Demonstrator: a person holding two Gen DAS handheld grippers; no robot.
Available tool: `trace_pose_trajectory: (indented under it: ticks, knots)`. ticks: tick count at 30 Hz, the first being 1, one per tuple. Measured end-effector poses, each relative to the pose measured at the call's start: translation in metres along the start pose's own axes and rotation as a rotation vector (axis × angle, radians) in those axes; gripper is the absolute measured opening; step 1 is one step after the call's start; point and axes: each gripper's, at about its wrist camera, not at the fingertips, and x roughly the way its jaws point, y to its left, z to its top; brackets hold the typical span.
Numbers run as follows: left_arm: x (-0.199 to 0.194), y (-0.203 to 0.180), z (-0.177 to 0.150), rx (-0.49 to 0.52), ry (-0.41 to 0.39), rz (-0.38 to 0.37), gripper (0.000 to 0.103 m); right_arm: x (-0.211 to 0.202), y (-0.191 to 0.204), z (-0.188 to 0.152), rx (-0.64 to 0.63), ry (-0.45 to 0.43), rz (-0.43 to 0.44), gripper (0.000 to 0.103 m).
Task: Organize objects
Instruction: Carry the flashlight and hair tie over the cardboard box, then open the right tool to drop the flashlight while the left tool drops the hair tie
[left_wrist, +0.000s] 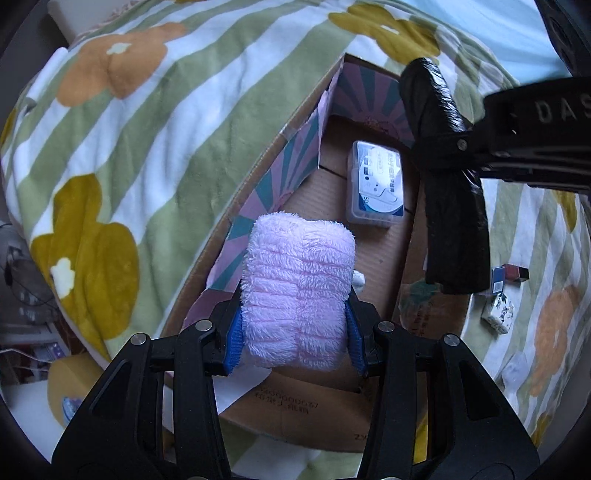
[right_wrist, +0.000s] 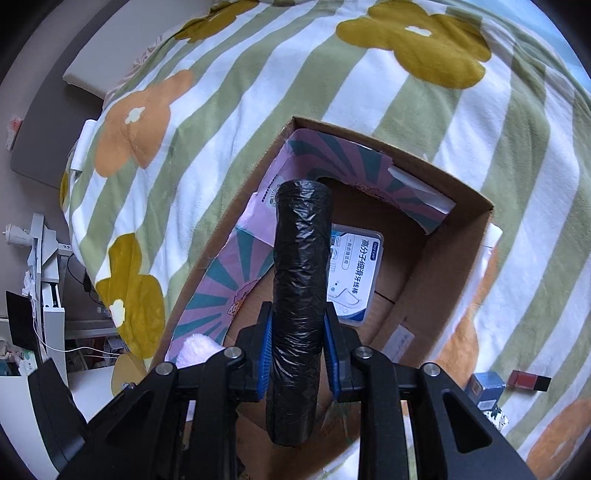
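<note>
- Fleece, striped green and white with orange and mustard flowers, is covering the bed as a blanket (left_wrist: 155, 155), and I am seeing it fill the left of both views.
- I am holding a pink fluffy towel roll (left_wrist: 298, 295) in the left hand-held gripper (left_wrist: 295, 325); its blue pads are pressing on the roll from both sides, above the near end of the cardboard box (left_wrist: 288, 410).
- I am seeing the box (right_wrist: 448, 266) sitting open on the blanket, its inner walls lined with pink and teal sunburst paper.
- I am seeing a clear plastic floss-pick case (left_wrist: 375, 184) lying flat on the box floor, towards the far end, well apart from the towel roll.
- I am gripping a roll of black plastic bags (right_wrist: 301, 306) in the right hand-held gripper (right_wrist: 299, 354), clamped at its middle and pointing forward over the box, above the case (right_wrist: 356, 273).
- I am seeing that same black roll (left_wrist: 447, 184) hanging over the right wall of the box in the left wrist view.
- I am seeing a few small boxes (right_wrist: 517, 384) lying on the blanket to the right, outside the cardboard box.
</note>
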Motion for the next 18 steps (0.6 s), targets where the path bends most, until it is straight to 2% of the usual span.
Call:
trace_pose_trajectory:
  ticks: [5, 10, 18]
  knots:
    - [0.019, -0.002, -0.004, 0.017, 0.028, -0.006, 0.041, 0.026, -0.007, 0.018, 0.025, 0.027, 0.013, 0.023]
    - [0.029, 0.002, -0.011, -0.009, 0.055, -0.012, 0.041, 0.037, -0.007, 0.027, 0.044, 0.035, 0.028, 0.023]
    - [0.031, -0.013, -0.025, 0.049, 0.043, 0.000, 0.041, 0.050, -0.009, 0.037, 0.110, 0.044, 0.080, 0.023]
